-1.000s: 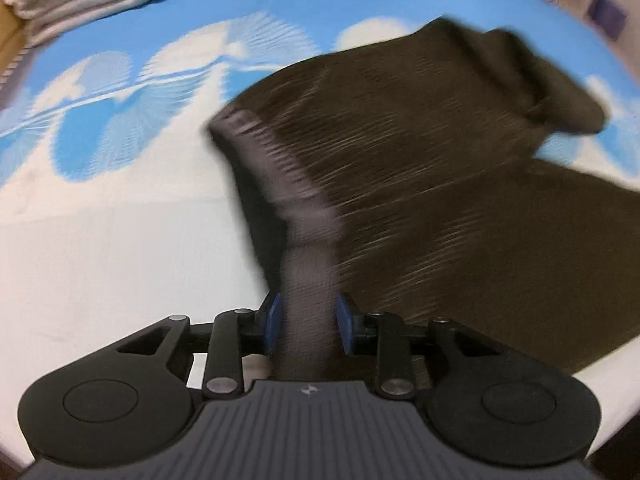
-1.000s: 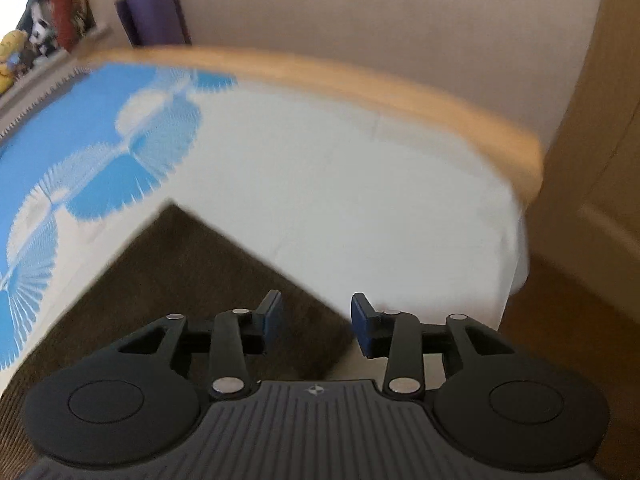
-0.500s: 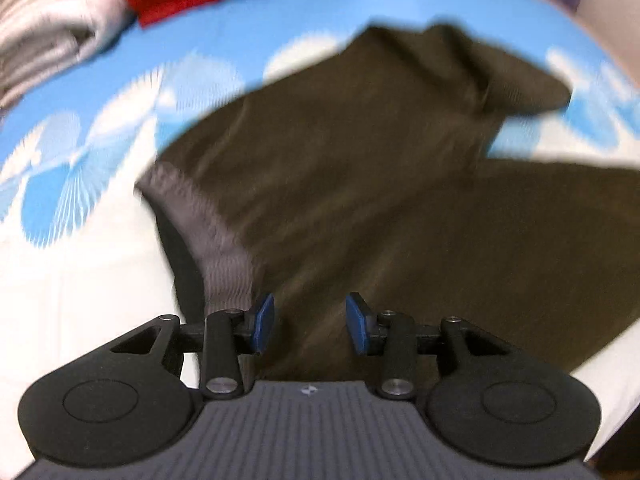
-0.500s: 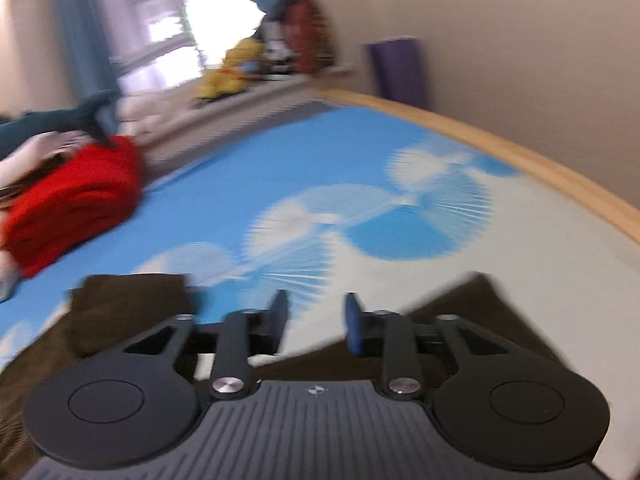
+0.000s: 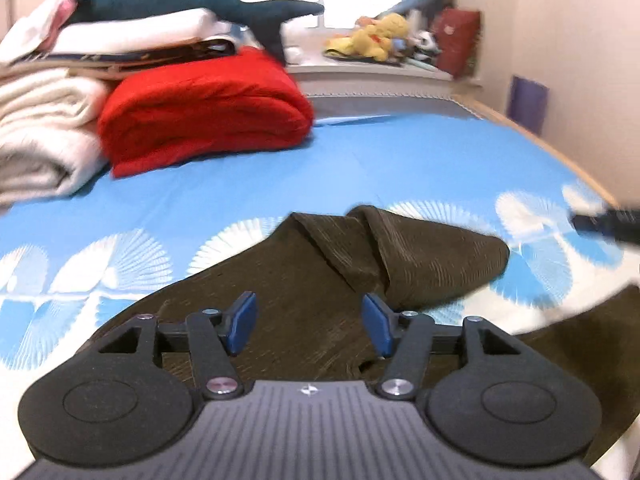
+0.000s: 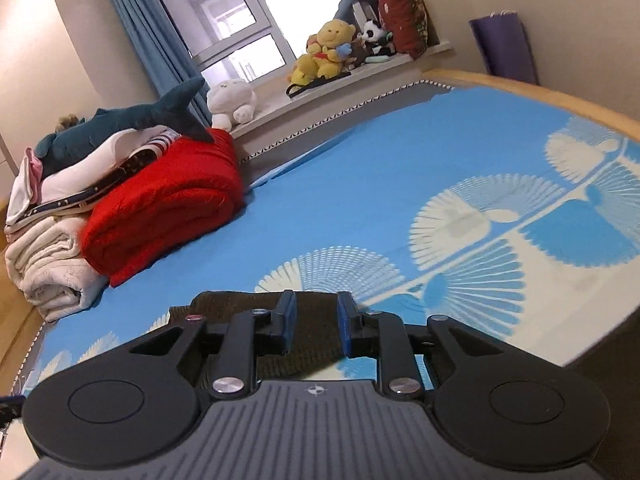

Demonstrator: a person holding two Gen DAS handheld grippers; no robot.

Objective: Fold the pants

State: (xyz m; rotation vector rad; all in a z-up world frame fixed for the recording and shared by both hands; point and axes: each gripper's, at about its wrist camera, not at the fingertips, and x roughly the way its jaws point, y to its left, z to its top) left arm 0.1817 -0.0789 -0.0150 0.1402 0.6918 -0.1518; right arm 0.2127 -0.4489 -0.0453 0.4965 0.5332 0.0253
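Observation:
The dark brown ribbed pants (image 5: 360, 264) lie on the blue and white bed sheet (image 5: 280, 184), with one part folded over into a rounded flap on the right. My left gripper (image 5: 310, 322) hovers over them. Its jaws are opening and nothing is between the blue pads. In the right wrist view my right gripper (image 6: 316, 322) hangs above an edge of the pants (image 6: 228, 302). Its jaws stand narrowly apart and are opening, and no cloth is pinched between them. A dark blurred shape (image 5: 608, 224) shows at the right edge of the left wrist view.
A folded red blanket (image 5: 208, 108) and cream blankets (image 5: 40, 132) are stacked at the bed's far left, with a plush shark (image 5: 192, 0) on top. Stuffed toys (image 6: 328, 48) sit on the window sill. A wooden bed rim (image 6: 540, 96) runs along the right side.
The left gripper let go of the grey waistband, opened and tilted up over the pants. The right gripper swung from the bed's corner toward the window, and its jaws narrowed.

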